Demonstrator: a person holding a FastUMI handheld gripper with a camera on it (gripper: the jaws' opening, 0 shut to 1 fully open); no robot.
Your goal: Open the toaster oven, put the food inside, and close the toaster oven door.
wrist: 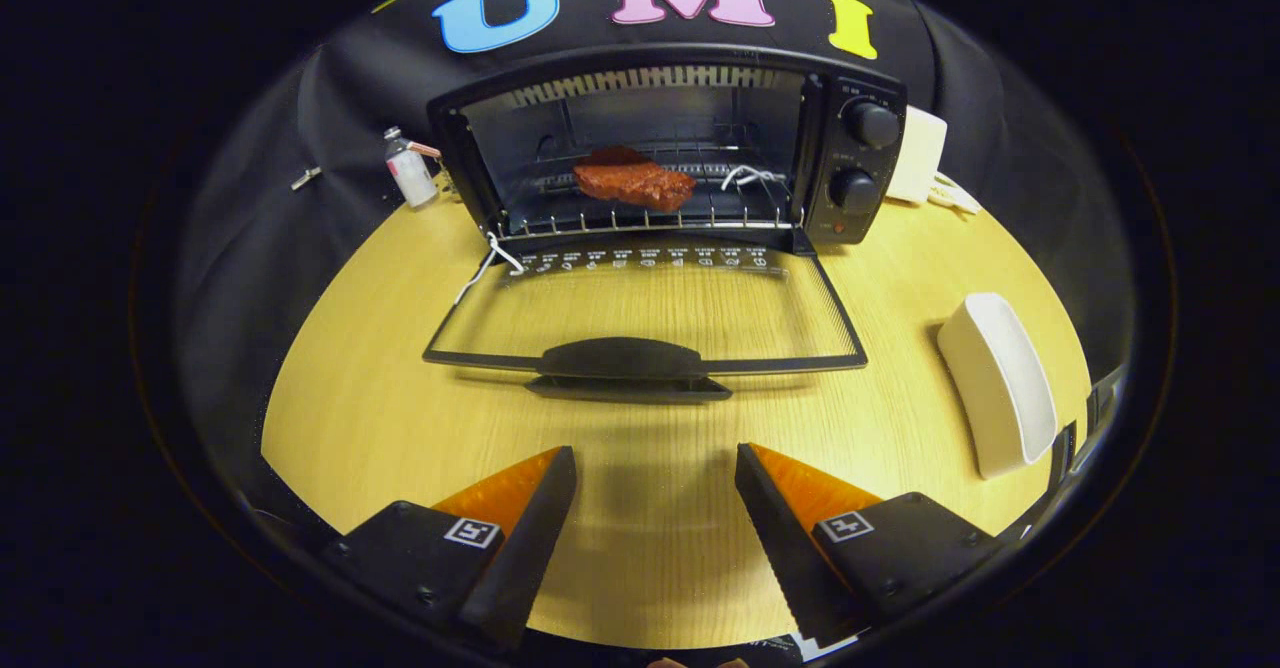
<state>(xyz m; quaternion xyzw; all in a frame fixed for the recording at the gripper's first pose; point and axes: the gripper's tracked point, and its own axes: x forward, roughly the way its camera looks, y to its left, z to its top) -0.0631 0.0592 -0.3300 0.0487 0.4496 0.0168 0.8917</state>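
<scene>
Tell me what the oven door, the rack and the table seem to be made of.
Door: clear glass, likely, in a dark frame; the table's grain shows through it. Rack: thin shiny wire, probably metal, under the food. Table: pale wood or wood-look laminate, matte, with fine straight grain. The fingers stand open, short of the door's handle.

Legible text: none. Door (645,293) of the toaster oven (670,148): row of white icons along its hinge edge, too small to read. Dials (872,125) at 3 o'clock: markings unreadable.
</scene>
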